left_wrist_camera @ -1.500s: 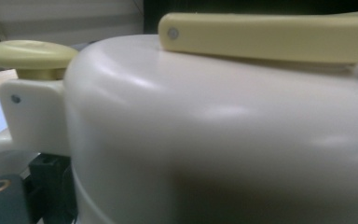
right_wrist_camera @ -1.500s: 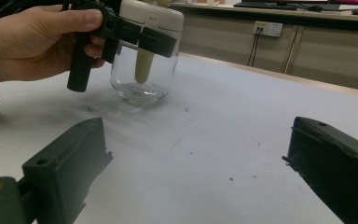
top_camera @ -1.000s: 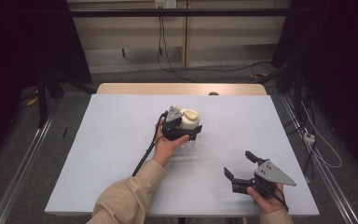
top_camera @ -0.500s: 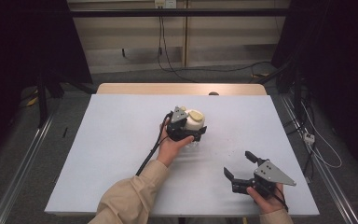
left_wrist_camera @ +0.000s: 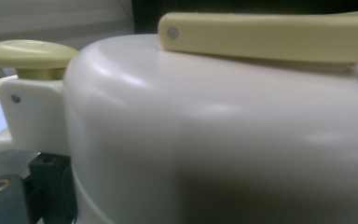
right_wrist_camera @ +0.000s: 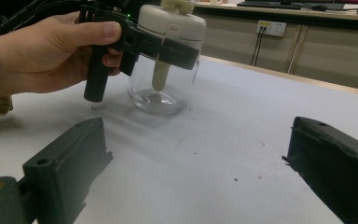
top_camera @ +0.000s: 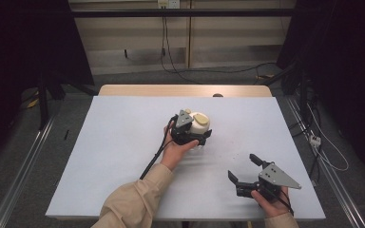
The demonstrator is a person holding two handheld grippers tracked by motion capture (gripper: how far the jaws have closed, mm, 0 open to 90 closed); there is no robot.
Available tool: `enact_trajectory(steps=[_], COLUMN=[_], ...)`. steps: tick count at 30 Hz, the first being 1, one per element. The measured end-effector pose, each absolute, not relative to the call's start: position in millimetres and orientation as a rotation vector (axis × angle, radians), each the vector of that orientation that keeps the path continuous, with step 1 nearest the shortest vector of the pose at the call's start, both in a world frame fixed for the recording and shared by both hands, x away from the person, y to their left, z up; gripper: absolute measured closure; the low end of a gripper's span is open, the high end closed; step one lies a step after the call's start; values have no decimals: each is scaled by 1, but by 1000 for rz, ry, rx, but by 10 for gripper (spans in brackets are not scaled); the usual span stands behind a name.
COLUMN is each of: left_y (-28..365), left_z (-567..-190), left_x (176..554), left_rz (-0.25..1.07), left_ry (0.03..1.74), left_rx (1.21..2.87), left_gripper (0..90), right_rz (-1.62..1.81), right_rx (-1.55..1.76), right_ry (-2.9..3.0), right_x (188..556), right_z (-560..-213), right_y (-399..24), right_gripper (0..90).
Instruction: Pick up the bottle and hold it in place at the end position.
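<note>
One gripper, the left gripper [top_camera: 190, 135], is pinching the jar [right_wrist_camera: 164, 60] by its lid on the table [top_camera: 123, 142]. The right gripper [top_camera: 247, 173] is waiting, jaws spread wide. Next it probably needs steadying.

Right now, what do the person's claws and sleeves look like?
Both claws are black with two chunky jaws. The left claw has a black cable trailing toward the table edge. The right claw carries a grey three-cornered plate on top. The sleeves are beige.

One jar [top_camera: 199, 127], two hand-held grippers [top_camera: 192, 135] [top_camera: 248, 172]
</note>
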State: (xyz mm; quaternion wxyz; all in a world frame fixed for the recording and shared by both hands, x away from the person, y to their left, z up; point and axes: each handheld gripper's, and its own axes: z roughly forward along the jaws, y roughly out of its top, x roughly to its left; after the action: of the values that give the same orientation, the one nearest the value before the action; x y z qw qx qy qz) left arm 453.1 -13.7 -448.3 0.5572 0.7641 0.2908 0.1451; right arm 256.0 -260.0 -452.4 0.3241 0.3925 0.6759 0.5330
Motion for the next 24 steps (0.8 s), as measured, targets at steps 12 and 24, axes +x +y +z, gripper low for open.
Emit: enact_trajectory(steps=[12,24], left_y=[-11,-7], left_z=[-449,-450], left_x=[453,451], left_rz=[335,329], left_ry=[682,676], left_rx=[1811,1815], left_gripper=[60,59], right_rz=[1396,1393], right_rx=[1027,1026], right_ry=[1780,1783], right_x=[256,256], right_z=[-453,-452], right_y=[-259,-259], right_gripper=[40,41])
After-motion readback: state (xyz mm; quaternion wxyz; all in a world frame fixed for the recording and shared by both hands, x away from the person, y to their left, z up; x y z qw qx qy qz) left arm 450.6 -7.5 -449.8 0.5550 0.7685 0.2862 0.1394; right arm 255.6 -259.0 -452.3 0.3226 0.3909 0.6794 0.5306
